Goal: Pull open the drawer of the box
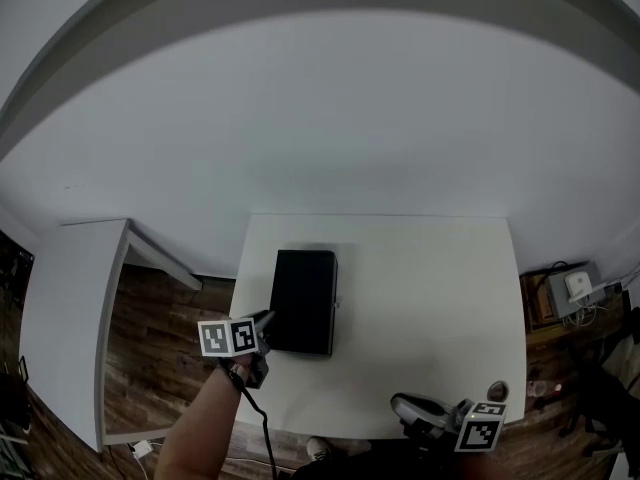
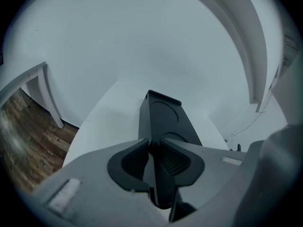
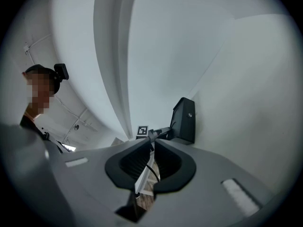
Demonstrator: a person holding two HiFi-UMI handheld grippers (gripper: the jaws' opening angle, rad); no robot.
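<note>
Black box [image 1: 303, 298] on table [image 1: 430, 298] — rigid, likely light, may slide; left gripper [image 2: 155, 142] fingers clamped on its near end, right gripper [image 3: 152, 141] fingers slightly apart, empty, knob [image 3: 190, 115] well beyond them — probable pull point.

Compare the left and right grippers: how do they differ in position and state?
1. The left gripper is at the near left corner of the black box. The right gripper hangs by the near edge of the table, apart from the box.
2. The left gripper's fingers are shut on the box's edge. The right gripper's fingers stand slightly apart with nothing between them.
Shared: both point toward the box.
</note>
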